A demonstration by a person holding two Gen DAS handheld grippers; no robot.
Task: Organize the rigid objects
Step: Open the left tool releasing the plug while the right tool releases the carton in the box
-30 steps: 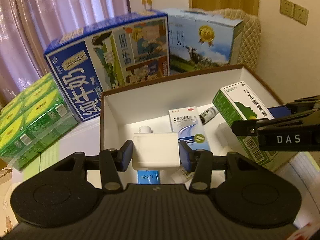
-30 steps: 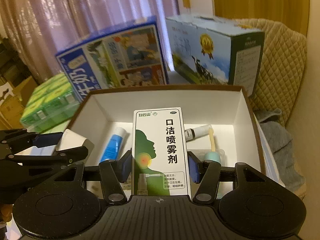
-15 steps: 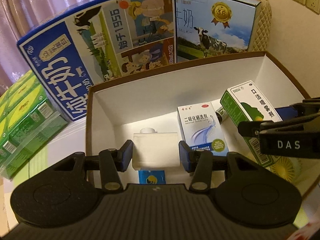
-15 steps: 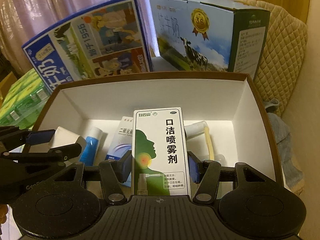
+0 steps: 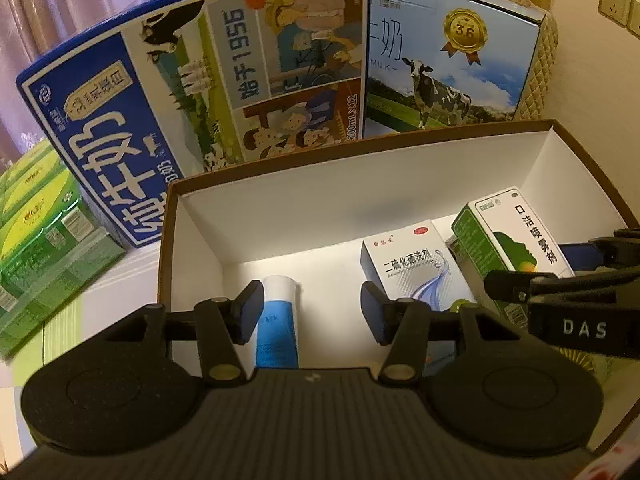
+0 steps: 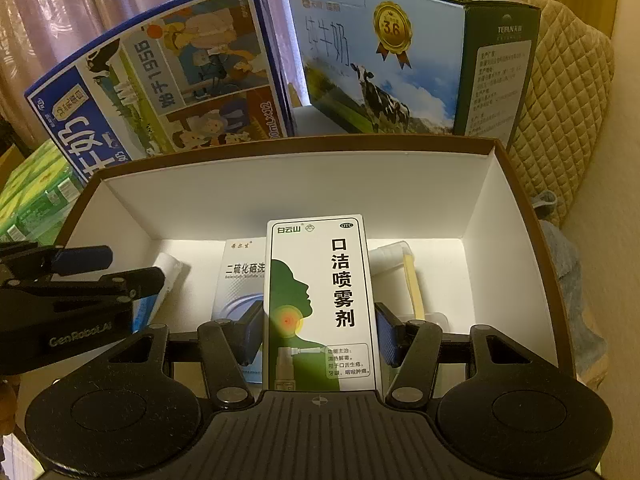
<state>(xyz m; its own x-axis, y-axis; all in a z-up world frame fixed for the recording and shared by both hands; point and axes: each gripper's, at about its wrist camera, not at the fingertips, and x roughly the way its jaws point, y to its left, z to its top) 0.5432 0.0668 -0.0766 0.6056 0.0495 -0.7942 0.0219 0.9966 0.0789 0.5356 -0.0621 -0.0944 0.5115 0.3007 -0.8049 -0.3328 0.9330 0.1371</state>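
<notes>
My left gripper (image 5: pixel 312 312) hangs over the left part of the white-lined storage box (image 5: pixel 360 148). Its jaws are opening and nothing is between them. Below the gap a blue-and-white tube (image 5: pixel 278 320) lies on the box floor. My right gripper (image 6: pixel 320 338) is shut on a green-and-white spray carton (image 6: pixel 320 280), held upright over the box's middle. That spray carton (image 5: pixel 516 232) also shows at the right of the left wrist view. A white-and-blue medicine box (image 5: pixel 408 264) lies on the floor between the two grippers. The white block held earlier is out of sight.
A dark blue milk carton (image 5: pixel 200 100) and a light blue one with a cow (image 5: pixel 452 60) stand behind the box. Green packs (image 5: pixel 36 224) sit to the left. A white roll and a yellowish stick (image 6: pixel 412 280) lie at the box's right. A quilted chair (image 6: pixel 560 80) is at far right.
The left jaws have spread and the white block they held is gone from between them. Both grippers have sunk lower into the box. The right grip on the spray carton is unchanged.
</notes>
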